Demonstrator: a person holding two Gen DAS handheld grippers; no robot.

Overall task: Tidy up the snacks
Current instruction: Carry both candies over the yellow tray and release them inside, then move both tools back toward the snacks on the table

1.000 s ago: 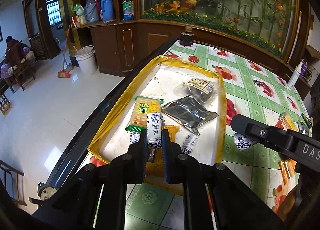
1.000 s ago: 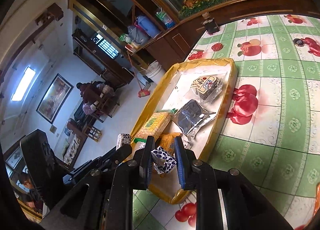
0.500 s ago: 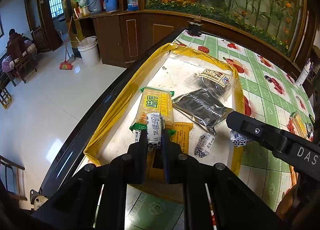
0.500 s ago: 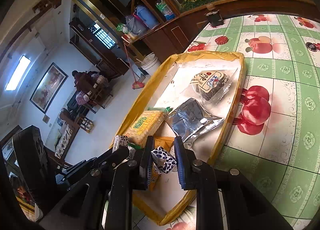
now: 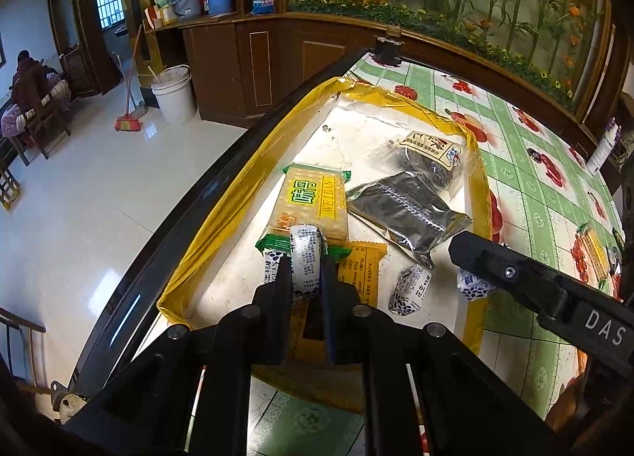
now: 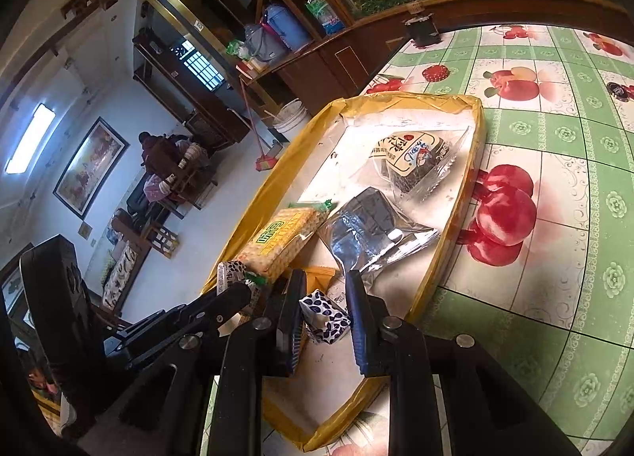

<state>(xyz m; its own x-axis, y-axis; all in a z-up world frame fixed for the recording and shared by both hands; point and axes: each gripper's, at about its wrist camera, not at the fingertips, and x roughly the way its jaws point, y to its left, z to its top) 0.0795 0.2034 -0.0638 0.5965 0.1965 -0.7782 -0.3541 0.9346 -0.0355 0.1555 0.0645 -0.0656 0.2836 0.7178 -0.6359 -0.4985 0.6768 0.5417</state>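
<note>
A yellow-rimmed tray (image 5: pixel 222 214) holds a yellow cracker pack (image 5: pixel 313 202), a silver-black pouch (image 5: pixel 408 210), a clear bag of dark snacks (image 5: pixel 428 154), an orange packet (image 5: pixel 362 269) and a small white-and-blue candy (image 5: pixel 410 283). My left gripper (image 5: pixel 305 273) is shut on a white-and-blue candy (image 5: pixel 305 257) over the tray's near end. My right gripper (image 6: pixel 323 313) holds another white-and-blue candy (image 6: pixel 325 315) between its jaws, low over the tray (image 6: pixel 447 238); the jaws look slightly spread. In the left wrist view the right gripper's finger (image 5: pixel 515 273) hides most of that candy.
The table has a green checked cloth with fruit prints (image 6: pixel 554 162). More snack packs (image 5: pixel 592 253) lie on the cloth at the right. A dark wooden cabinet (image 5: pixel 253 59) and planter wall stand behind. The table's dark edge (image 5: pixel 166 226) drops to a tiled floor at left.
Both grippers have moved forward and down over the tray with their candies. The right gripper's jaws have spread a little around its candy.
</note>
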